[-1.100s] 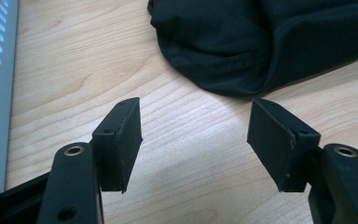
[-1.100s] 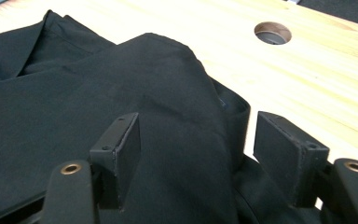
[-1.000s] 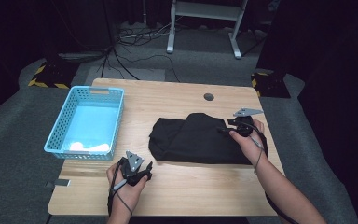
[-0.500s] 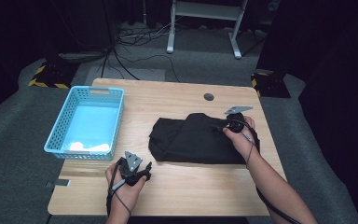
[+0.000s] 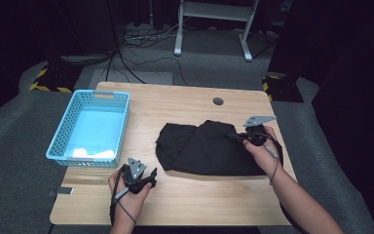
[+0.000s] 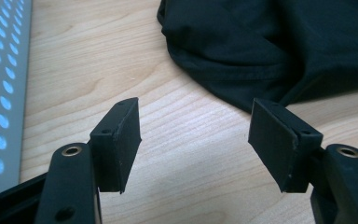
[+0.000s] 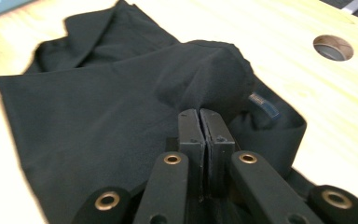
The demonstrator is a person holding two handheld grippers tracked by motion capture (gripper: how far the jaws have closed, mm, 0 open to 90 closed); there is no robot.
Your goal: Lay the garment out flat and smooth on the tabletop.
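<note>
1. A crumpled black fabric garment (image 5: 209,148) is lying on the right half of the light wooden worktop (image 5: 185,105), spreading from the middle toward the right edge, with part of it folded over on itself.
2. The right tongs (image 5: 237,136) are sitting over the garment's right side, near the right edge of the worktop; in the right gripper view their jaws are pressing flat together on a raised fold of the black cloth (image 7: 121,121), which is tenting up just ahead of the tips.
3. The left tongs (image 5: 148,176) are resting near the front edge of the worktop, left of the garment, in the person's left hand (image 5: 129,195).
4. In the left gripper view the jaws are standing wide apart with bare wood between them, gripping nothing; the garment's hem (image 6: 242,88) is lying just beyond the tips.
5. A light blue perforated plastic basket (image 5: 61,139) is sitting by the left edge of the worktop, well apart from the garment.
6. A small round hole (image 5: 218,101) is showing in the worktop near its back edge.
</note>
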